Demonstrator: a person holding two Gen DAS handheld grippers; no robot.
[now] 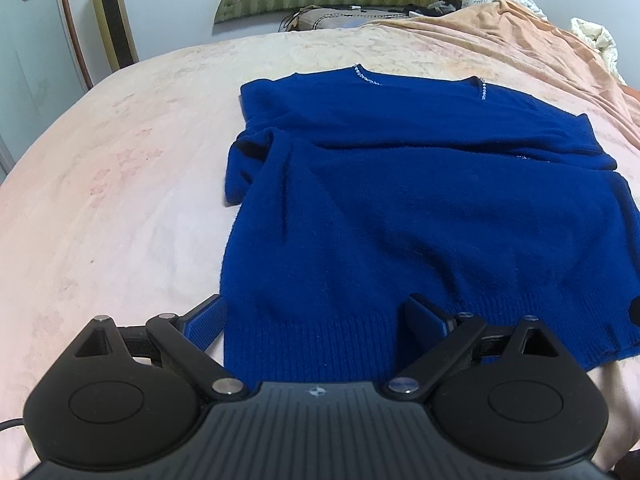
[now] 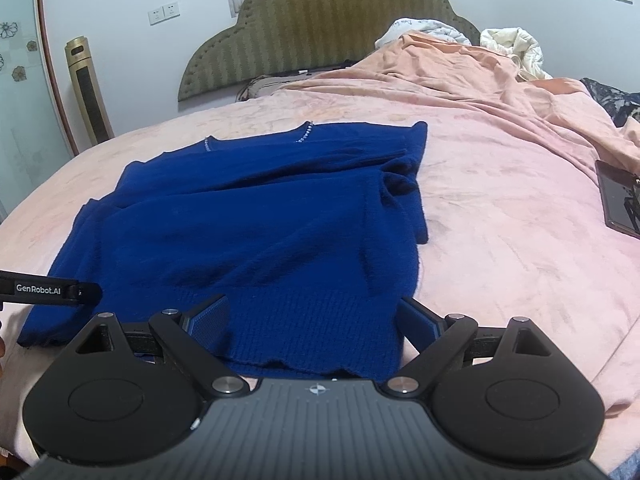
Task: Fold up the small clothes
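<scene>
A blue knit sweater [image 1: 400,200] lies flat on the pink bed [image 1: 120,160], both sleeves folded across its body, its beaded neckline at the far end. My left gripper [image 1: 316,312] is open over the sweater's ribbed hem at its near left corner, nothing pinched between the pads. The same sweater [image 2: 248,224] fills the right wrist view, where my right gripper [image 2: 314,312] is open over the hem near the right corner, its jaws spread wide. The left gripper's black finger [image 2: 56,290] pokes in from the left edge over the hem.
An orange blanket [image 2: 460,76] is bunched at the back right of the bed, with white bedding [image 2: 512,48] behind it. A dark tablet [image 2: 620,200] lies at the right edge. A green headboard [image 2: 320,28] and a gold tower fan [image 2: 88,92] stand behind.
</scene>
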